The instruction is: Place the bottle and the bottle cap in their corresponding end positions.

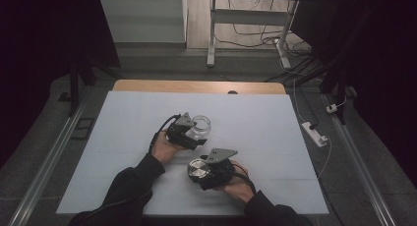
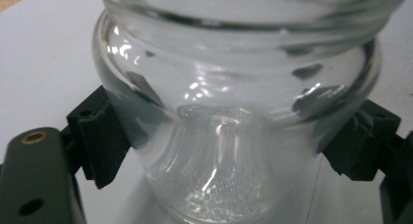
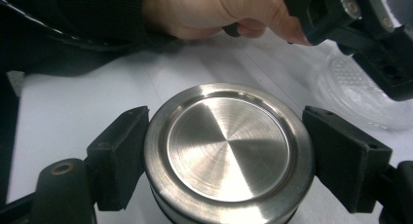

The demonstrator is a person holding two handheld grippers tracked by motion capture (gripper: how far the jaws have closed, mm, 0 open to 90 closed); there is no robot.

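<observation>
High view, nearest the camera: two dark sleeves enter from the bottom edge, each hand carrying a gripper over a white table [image 1: 123,137].
High view, right gripper [image 1: 206,171]: lower and nearer, in the right hand [image 1: 236,185], its jaws closed around a round steel lid [image 1: 198,170] with the shiny face turned up.
High view, left gripper [image 1: 193,137]: farther back, in the left hand [image 1: 163,150], its jaws clamped on a clear glass jar [image 1: 200,126] near the middle of the table.
High view, spacing: jar and lid are near each other but apart.
Left gripper view, nearest the camera: the jar [image 2: 234,112] sits close up between the two black fingers [image 2: 100,136], which press its sides below the bulging shoulder; the threaded rim is at the top, no lid on it.
Left gripper view, grip: gripping the jar, one pad against each side.
Right gripper view, nearest the camera: the lid [image 3: 228,151] lies face up between the two black fingers [image 3: 119,156], a pad touching each edge.
Right gripper view, grip: gripping the lid.
Right gripper view, farther off: the left hand [image 3: 214,12] and its gripper are at the top, with the jar's dimpled glass [image 3: 358,90] beneath at the right, close to the white surface [image 3: 73,112].
</observation>
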